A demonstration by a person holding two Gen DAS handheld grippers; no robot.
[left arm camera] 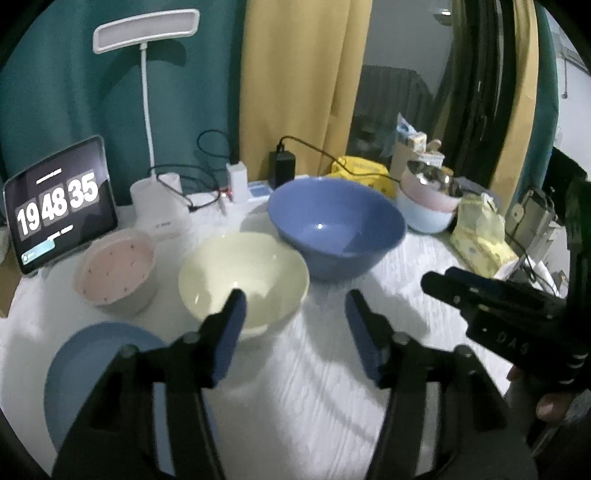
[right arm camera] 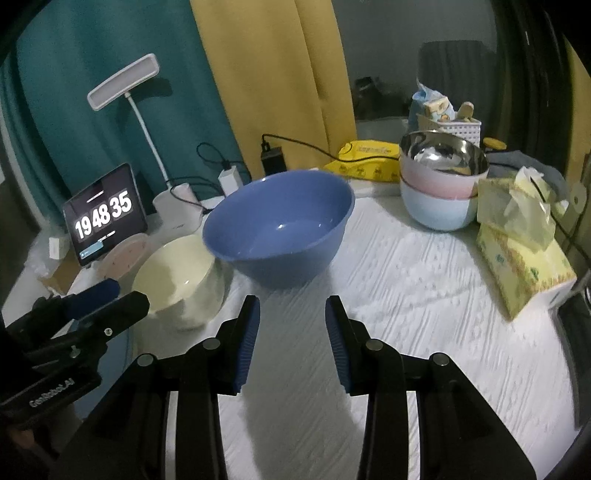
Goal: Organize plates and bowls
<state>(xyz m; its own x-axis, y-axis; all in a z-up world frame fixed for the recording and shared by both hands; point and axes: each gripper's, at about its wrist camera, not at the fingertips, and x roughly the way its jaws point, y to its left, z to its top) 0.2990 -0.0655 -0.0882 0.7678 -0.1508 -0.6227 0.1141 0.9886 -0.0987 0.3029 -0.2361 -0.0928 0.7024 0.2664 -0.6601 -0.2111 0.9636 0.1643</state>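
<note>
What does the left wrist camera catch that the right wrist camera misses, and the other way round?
Only the left wrist view shows the flat blue plate at the near left, and the whole inside of the speckled pink bowl.

Only the right wrist view shows the white perforated basket behind the stacked bowls, and the tissue pack in full.

Both show the big blue bowl, the cream bowl beside it, the steel-topped bowl stack, the clock tablet, the white desk lamp and the white table cover.
</note>
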